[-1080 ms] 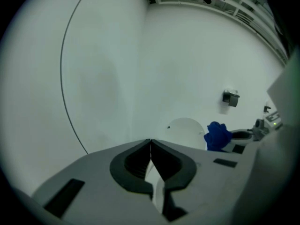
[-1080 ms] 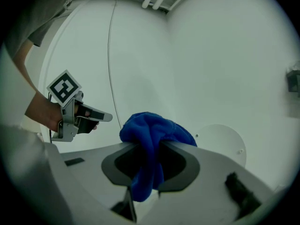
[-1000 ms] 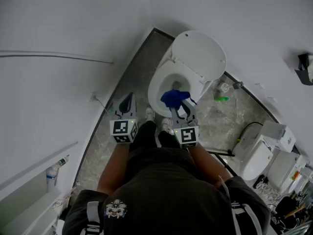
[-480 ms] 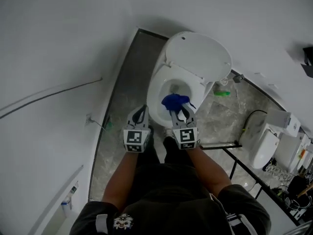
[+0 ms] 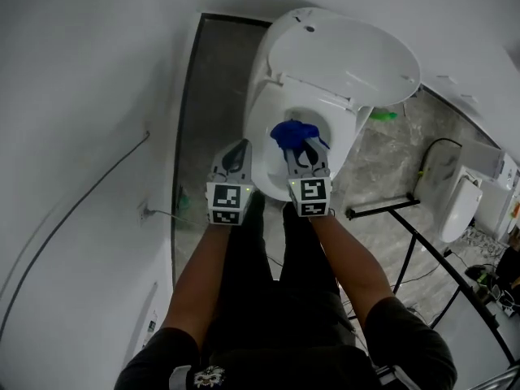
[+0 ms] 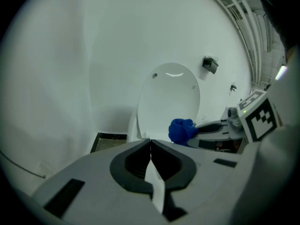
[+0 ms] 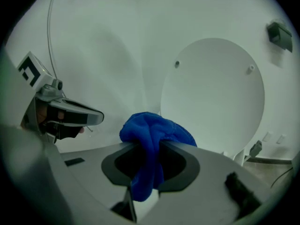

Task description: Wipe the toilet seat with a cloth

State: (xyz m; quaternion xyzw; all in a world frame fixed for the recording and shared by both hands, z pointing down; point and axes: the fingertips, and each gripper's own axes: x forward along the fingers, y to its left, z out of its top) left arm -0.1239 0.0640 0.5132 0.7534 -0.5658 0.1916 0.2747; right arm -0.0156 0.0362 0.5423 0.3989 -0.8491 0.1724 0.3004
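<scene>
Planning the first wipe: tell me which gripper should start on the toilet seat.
Right. The right gripper holds the blue cloth in its fingers, above the toilet seat. The left gripper is shut on nothing, so it has nothing to wipe with.

No legible text or numbers.

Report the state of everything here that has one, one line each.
left gripper: shut, empty.
right gripper: shut on the blue cloth.
blue cloth: bunched up, with one end hanging down between the jaws.
toilet lid: raised.
toilet seat: lowered.
</scene>
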